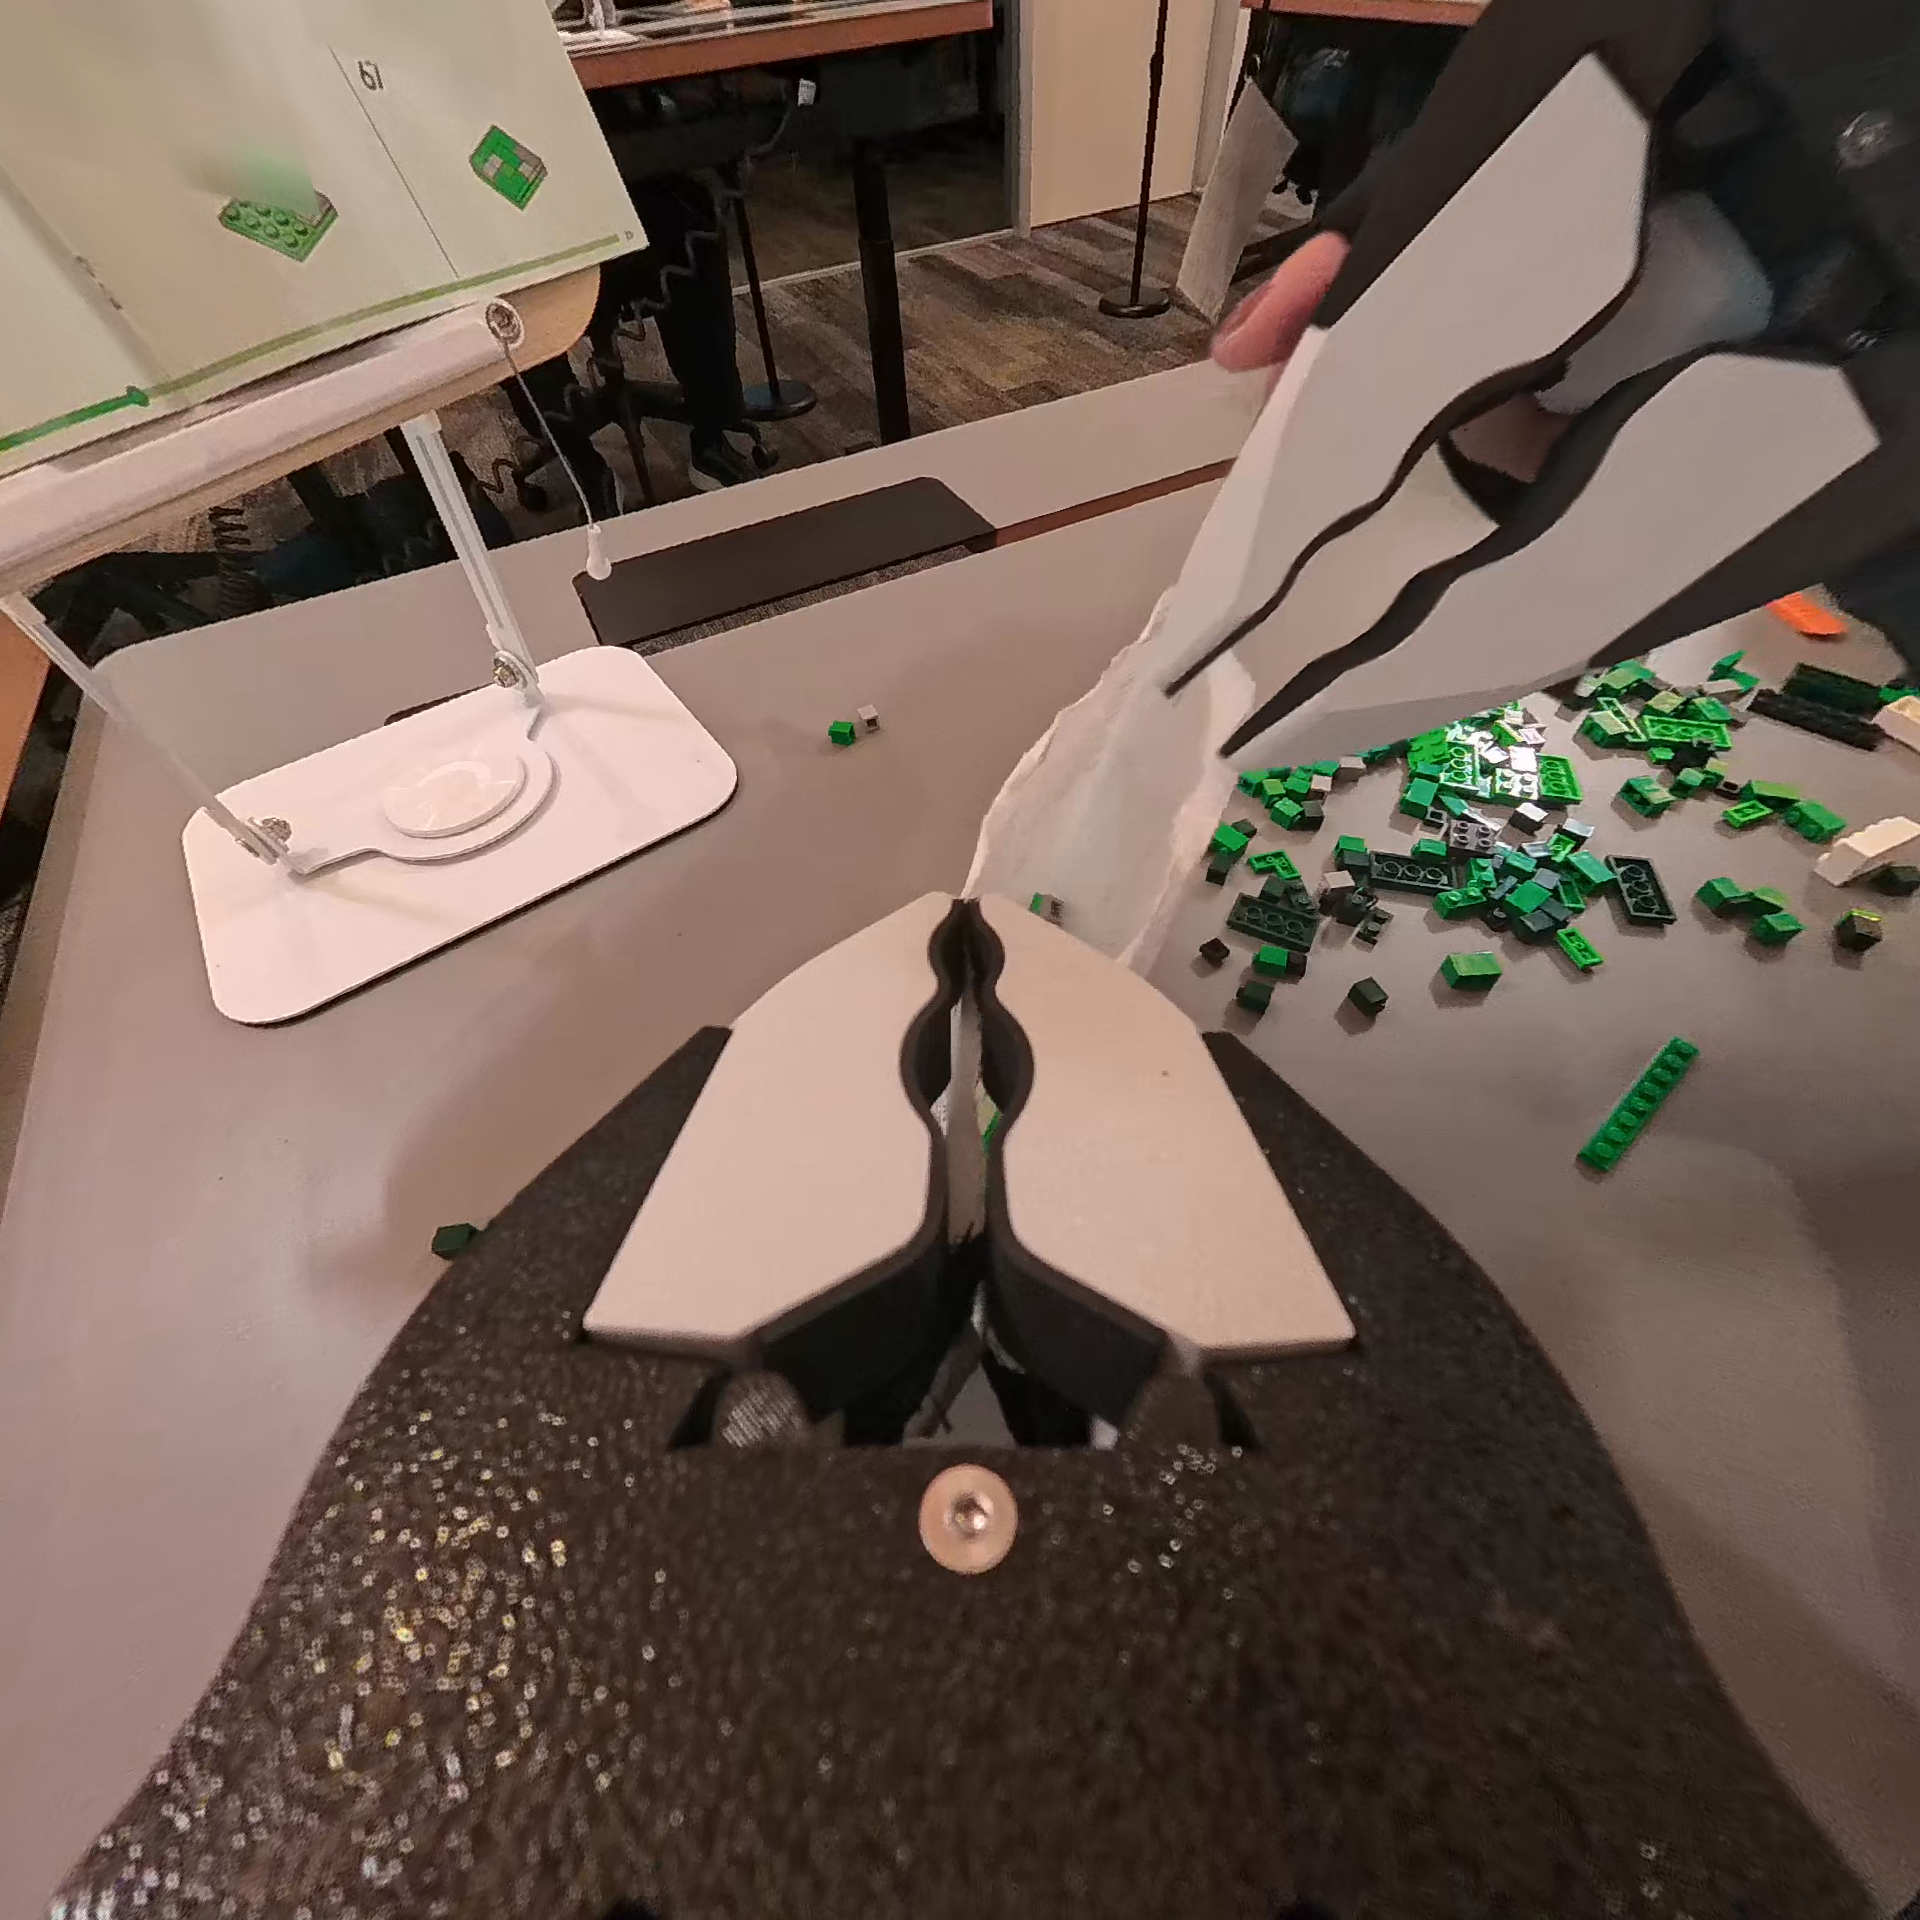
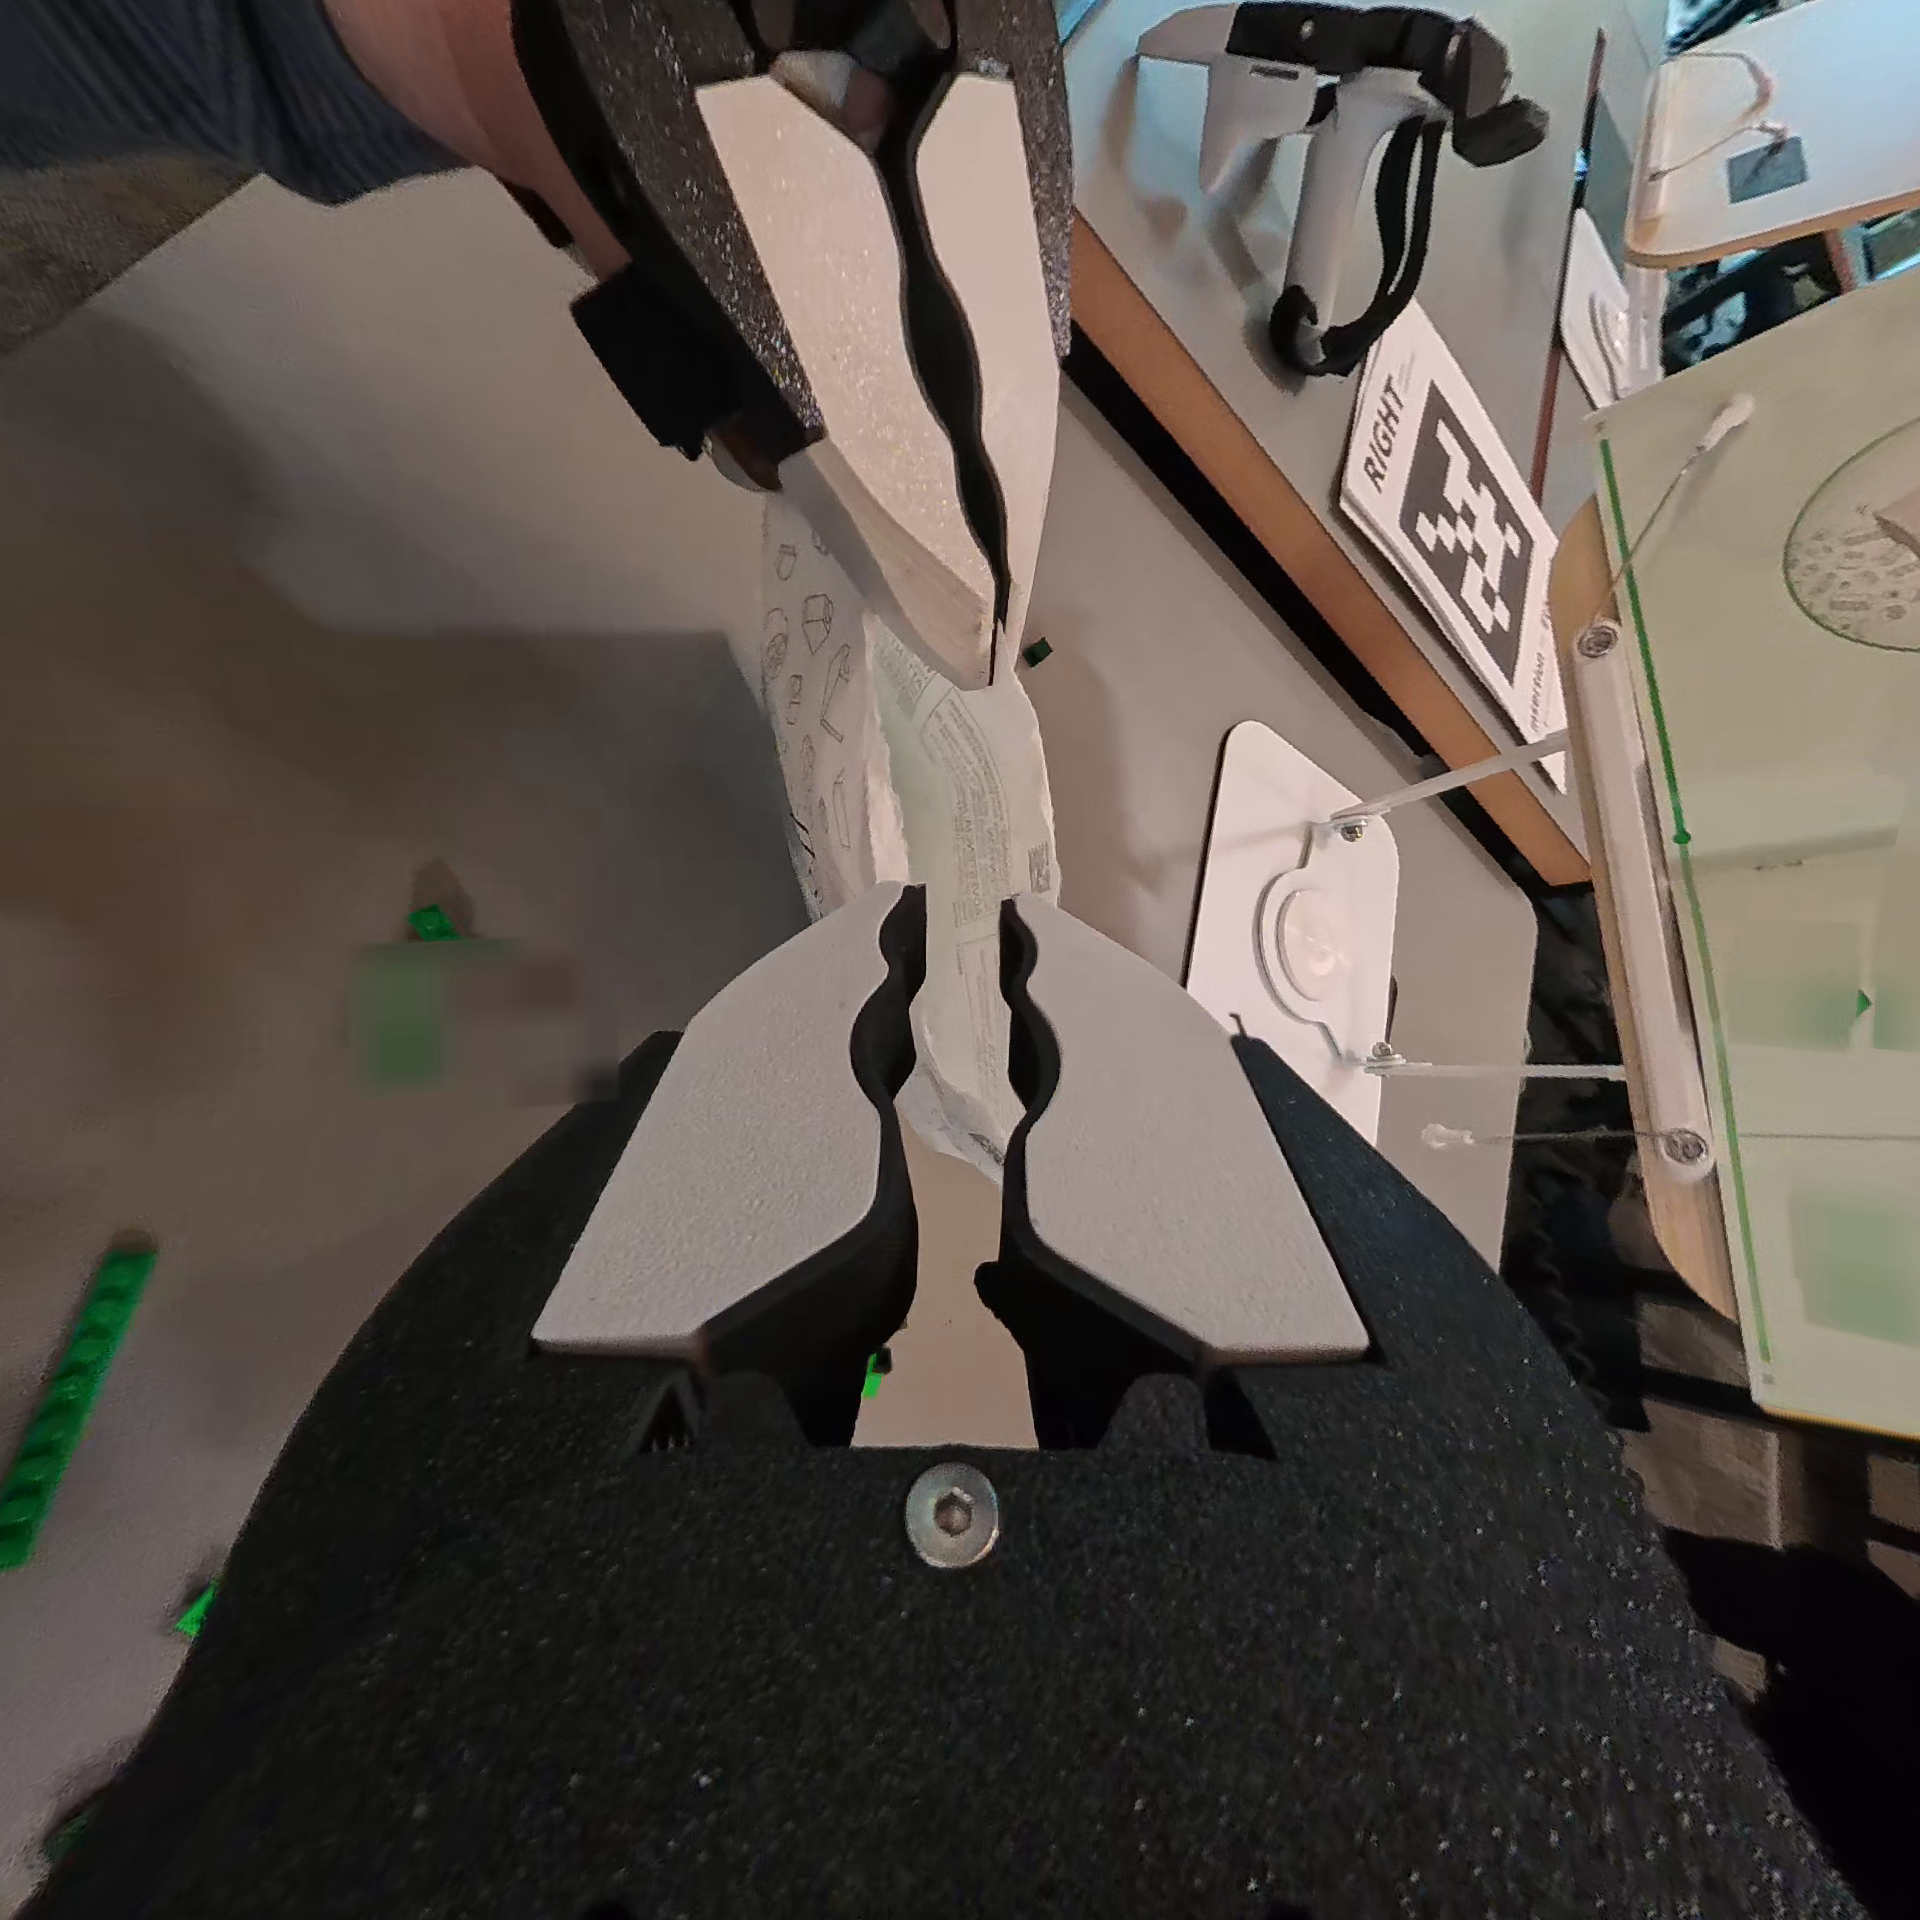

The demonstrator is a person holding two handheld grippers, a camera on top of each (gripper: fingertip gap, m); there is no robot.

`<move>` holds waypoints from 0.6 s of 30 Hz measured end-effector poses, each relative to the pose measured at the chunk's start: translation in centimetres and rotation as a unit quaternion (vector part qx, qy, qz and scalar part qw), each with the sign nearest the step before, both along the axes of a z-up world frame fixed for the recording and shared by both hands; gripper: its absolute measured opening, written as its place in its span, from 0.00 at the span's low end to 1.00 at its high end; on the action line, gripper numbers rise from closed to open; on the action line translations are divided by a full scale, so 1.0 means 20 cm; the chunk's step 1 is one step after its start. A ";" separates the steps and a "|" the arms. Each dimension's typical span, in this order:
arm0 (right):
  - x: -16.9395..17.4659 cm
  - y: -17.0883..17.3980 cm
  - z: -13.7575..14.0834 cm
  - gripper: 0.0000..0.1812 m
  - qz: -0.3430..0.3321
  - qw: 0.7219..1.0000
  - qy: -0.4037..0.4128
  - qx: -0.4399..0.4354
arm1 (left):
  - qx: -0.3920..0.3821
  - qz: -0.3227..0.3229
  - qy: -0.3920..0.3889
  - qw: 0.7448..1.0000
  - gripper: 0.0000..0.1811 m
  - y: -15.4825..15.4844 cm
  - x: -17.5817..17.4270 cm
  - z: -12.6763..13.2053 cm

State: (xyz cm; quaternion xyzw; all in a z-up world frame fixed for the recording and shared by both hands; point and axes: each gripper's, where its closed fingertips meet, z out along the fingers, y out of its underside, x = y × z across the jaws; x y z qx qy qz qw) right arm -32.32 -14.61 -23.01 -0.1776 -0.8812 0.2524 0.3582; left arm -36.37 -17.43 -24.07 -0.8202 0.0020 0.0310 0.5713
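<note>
A crumpled white paper bag (image 1: 1091, 821) with printed markings hangs stretched between both grippers above the grey table (image 1: 623, 1091). My left gripper (image 1: 966, 909) is shut on the bag's lower edge. My right gripper (image 2: 961, 904) holds the other end of the bag (image 2: 977, 790), jaws closed onto the thick paper with a narrow gap. The right gripper also shows in the left wrist view (image 1: 1200, 717), upper right. The left gripper shows in the right wrist view (image 2: 997, 665), pointing down from the top. A pile of green, dark green and grey bricks (image 1: 1507, 831) lies under the bag's right side.
A long green plate (image 1: 1640, 1103) lies apart from the pile. Two tiny bricks (image 1: 842, 732) and a dark green one (image 1: 454, 1238) lie loose. A white stand (image 1: 457, 821) holds an open instruction booklet (image 1: 312, 177) at left. A marker card (image 2: 1455, 530) and a controller (image 2: 1340, 208) lie beyond. Some 6 centimetres of space lies between my two pairs of fingers.
</note>
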 end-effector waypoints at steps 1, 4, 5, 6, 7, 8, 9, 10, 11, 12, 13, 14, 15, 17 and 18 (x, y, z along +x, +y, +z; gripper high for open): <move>0.01 0.00 0.01 0.07 -0.006 1.000 0.008 -0.007 | 0.000 0.000 0.000 1.000 0.00 0.00 0.00 0.00; 0.09 0.05 0.05 0.08 -0.038 0.998 0.040 -0.032 | 0.002 0.000 -0.002 1.000 0.00 0.00 0.00 0.00; 0.13 0.08 0.06 0.08 -0.056 0.996 0.052 -0.039 | 0.004 0.001 -0.003 1.000 0.00 -0.01 -0.01 0.01; 0.18 0.12 0.05 0.08 -0.076 0.994 0.058 -0.045 | 0.006 0.001 -0.004 1.000 0.00 -0.01 -0.01 0.01; 0.24 0.16 0.04 0.08 -0.097 0.992 0.060 -0.053 | 0.008 0.000 -0.007 1.000 0.00 -0.01 -0.01 0.01; 0.30 0.21 0.02 0.08 -0.122 0.989 0.059 -0.062 | 0.010 0.000 -0.010 1.000 0.00 -0.01 -0.01 0.01; 0.37 0.26 0.00 0.08 -0.147 0.985 0.060 -0.071 | 0.011 0.001 -0.011 1.000 0.00 -0.01 -0.02 0.01; 0.44 0.31 -0.03 0.08 -0.171 0.980 0.060 -0.082 | 0.012 0.001 -0.013 1.000 0.00 -0.01 -0.02 0.01; 0.50 0.36 -0.06 0.08 -0.194 0.974 0.060 -0.097 | 0.012 0.000 -0.015 1.000 0.00 -0.01 -0.02 0.01; 0.57 0.41 -0.09 0.08 -0.218 0.968 0.059 -0.110 | 0.013 0.000 -0.016 1.000 0.00 -0.01 -0.02 0.01; 0.63 0.46 -0.13 0.08 -0.242 0.961 0.057 -0.118 | 0.014 -0.001 -0.017 1.000 0.00 -0.01 -0.02 0.01; 0.70 0.52 -0.17 0.08 -0.268 0.954 0.055 -0.121 | 0.015 -0.001 -0.018 1.000 0.00 -0.01 -0.01 0.01; 0.76 0.57 -0.22 0.09 -0.294 0.947 0.053 -0.121 | 0.016 -0.002 -0.018 1.000 0.00 -0.01 -0.01 0.01; 0.85 0.66 -0.29 0.09 -0.335 0.932 0.060 -0.127 | 0.016 -0.001 -0.019 1.000 0.00 0.00 -0.02 0.01; 0.88 0.68 -0.31 0.09 -0.347 0.924 0.071 -0.140 | 0.015 -0.001 -0.019 1.000 0.00 0.00 -0.02 0.00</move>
